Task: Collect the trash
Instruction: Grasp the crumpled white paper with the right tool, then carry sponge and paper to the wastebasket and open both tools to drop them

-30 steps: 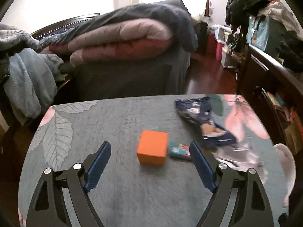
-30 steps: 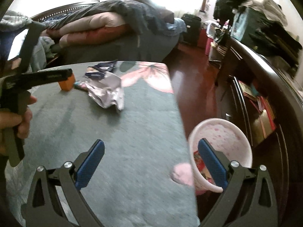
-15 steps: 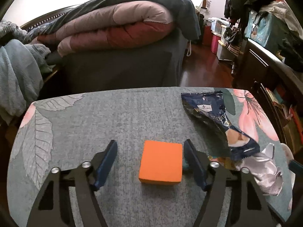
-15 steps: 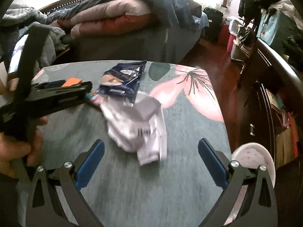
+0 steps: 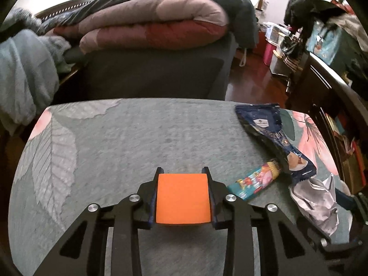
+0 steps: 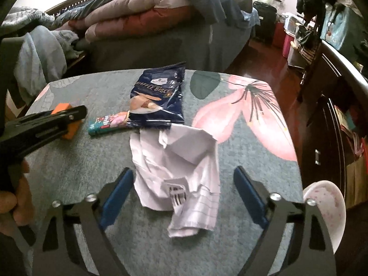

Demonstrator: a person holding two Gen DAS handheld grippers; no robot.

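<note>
Here the left gripper (image 5: 182,174) is clamped on the orange foam block (image 5: 182,199), its two fingers pressed flat against the block's sides, with the block sitting low on the grey floral-print bench (image 5: 138,138). Just right of the block lies a small teal candy wrapper (image 5: 255,181) with pink and yellow printing too small to read; its far end is tucked under a dark navy biscuit bag (image 6: 158,99). In the right wrist view that bag shows a pale crest-shaped logo and gold lettering of which "BISC" is legible, above a picture of biscuits. Touching the bag's near edge is a crumpled white sheet of lined paper (image 6: 177,174) bearing a black barcode-like mark. The right gripper (image 6: 184,193) has its blue-padded fingers spread wide apart on either side of that paper, not touching it. Beyond the bench's right edge, lower down, stands a pink speckled plastic bin (image 6: 326,209). Behind the bench is a bed piled with folded pink and red quilts (image 5: 156,23).
</note>
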